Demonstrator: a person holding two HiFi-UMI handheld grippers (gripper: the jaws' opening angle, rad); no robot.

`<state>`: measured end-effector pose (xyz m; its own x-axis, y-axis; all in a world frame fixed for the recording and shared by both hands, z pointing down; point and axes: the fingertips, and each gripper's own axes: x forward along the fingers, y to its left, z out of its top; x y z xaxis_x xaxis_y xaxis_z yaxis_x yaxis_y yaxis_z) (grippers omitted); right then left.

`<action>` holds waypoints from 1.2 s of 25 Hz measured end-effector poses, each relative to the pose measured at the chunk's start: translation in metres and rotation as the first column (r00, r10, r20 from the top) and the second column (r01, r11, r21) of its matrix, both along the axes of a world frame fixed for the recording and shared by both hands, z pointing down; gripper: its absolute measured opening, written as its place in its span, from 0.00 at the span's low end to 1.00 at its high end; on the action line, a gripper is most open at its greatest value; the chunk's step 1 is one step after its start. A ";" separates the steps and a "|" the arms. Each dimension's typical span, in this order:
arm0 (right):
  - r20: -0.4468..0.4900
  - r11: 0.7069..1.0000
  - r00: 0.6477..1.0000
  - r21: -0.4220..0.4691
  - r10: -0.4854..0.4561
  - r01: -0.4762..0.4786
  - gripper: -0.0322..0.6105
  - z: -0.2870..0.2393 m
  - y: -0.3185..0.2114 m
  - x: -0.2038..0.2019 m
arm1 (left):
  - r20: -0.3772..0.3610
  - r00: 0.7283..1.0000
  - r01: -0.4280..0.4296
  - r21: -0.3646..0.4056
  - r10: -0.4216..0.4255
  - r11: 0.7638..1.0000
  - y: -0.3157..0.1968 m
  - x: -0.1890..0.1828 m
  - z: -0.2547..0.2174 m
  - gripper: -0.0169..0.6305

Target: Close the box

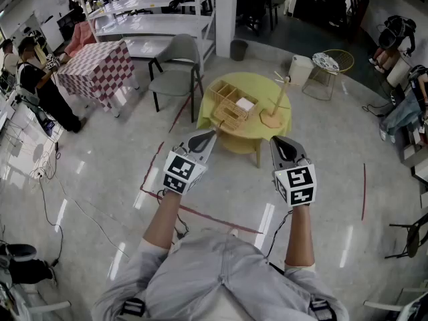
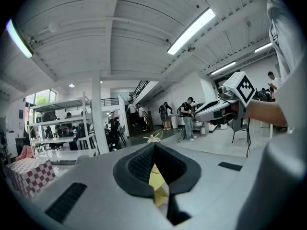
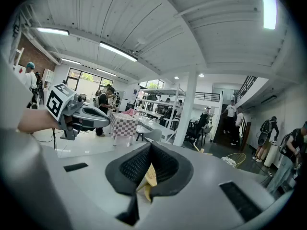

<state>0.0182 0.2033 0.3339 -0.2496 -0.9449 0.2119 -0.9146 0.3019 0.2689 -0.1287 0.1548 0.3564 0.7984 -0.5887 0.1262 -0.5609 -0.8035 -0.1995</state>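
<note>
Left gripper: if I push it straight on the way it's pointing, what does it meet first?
Probably the box on the table, right ahead of the left gripper. Depth is unclear, so the table's near rim could come first.

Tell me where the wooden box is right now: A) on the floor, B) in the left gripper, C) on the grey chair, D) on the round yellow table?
D: the wooden box sits on the round yellow table, ahead of the left gripper and the right gripper, neither touching it.
</note>
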 end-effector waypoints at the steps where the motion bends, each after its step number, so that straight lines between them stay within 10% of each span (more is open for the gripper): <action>1: 0.001 1.000 1.000 0.000 0.000 0.000 0.09 0.000 0.000 0.001 | 0.001 1.000 -0.001 0.001 0.001 1.000 0.001 0.001 0.000 0.07; 30: 0.093 0.998 0.994 0.007 -0.060 0.059 0.09 0.013 -0.009 0.068 | 0.028 0.998 0.056 -0.022 -0.055 0.998 0.004 0.064 0.017 0.07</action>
<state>0.0862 0.1947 0.3470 -0.3241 -0.9285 0.1814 -0.9162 0.3558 0.1844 -0.0645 0.1586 0.3733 0.7608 -0.6286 0.1613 -0.5992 -0.7759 -0.1974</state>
